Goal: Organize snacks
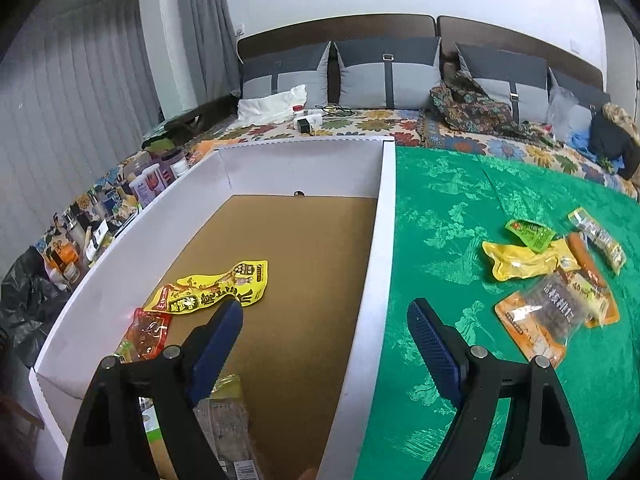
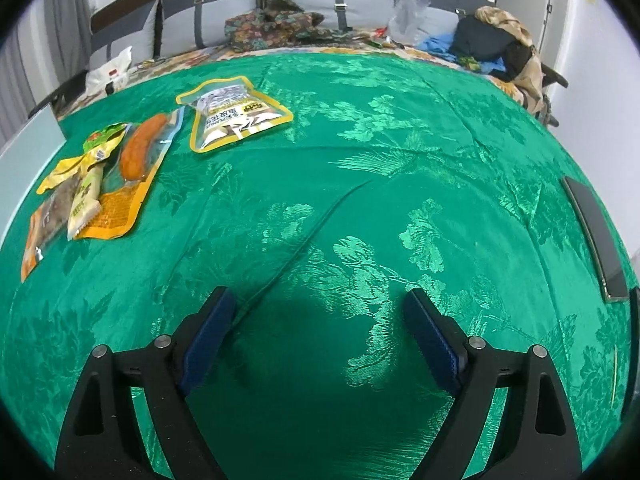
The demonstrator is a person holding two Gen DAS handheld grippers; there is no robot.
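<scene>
We see the bench [image 2: 400, 128] under a shiny green brocade cloth with a raised floral weave; its right half lies bare and wide, creased by one long fold, and a dark flat slab [image 2: 596, 236] rests near its right edge. Behind the far edge runs a bed [image 1: 360, 120] with a flowered cover and grey cushions.

A large white cardboard box [image 1: 380, 240] with upright walls and a brown floor stands on the left part of the bench. Its right wall runs between our left tool [image 1: 324, 320]'s fingers, so one blue ribbed pad hangs inside the box and the other over the cloth. That tool stands wide and holds nothing.

Inside the box lie a crinkled yellow packet [image 1: 216, 288], a red packet [image 1: 148, 332] touching it, and more wrappers partly hidden under the near finger.

The other snacks lie on the cloth beside the box: a glossy orange-edged sausage pack [image 2: 140, 152], a clear gold-rimmed pouch [image 2: 236, 114] apart from it, and small yellow and green packets [image 1: 524, 252] overlapping.

Our right tool [image 2: 320, 312] hangs wide over bare cloth, nothing between its pads.
</scene>
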